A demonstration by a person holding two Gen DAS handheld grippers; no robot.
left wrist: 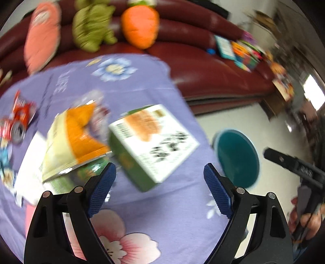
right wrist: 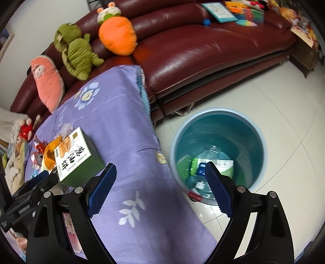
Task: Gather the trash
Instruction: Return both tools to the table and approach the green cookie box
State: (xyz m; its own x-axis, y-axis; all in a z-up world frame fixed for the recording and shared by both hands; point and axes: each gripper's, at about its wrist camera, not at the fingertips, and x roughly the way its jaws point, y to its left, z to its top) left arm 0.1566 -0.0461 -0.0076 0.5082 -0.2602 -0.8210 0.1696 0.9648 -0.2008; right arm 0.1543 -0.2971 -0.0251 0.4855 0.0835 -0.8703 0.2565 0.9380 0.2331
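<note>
Dark red leather sofa [right wrist: 203, 46] carried orange carrot plush [right wrist: 117, 36], green frog plush [right wrist: 75, 50], pink plush [right wrist: 46, 81] along backrest; colourful books [right wrist: 233, 10] lay at seat's far end. Purple floral cloth [right wrist: 121, 121] covered table.

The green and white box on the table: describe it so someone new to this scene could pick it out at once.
Start at the table under the purple flowered cloth, in front of the dark red sofa. Among the litter there sits the box, next to an orange and cream bag. It alone is a firm box, with green sides and a white top with bold black characters.
</note>
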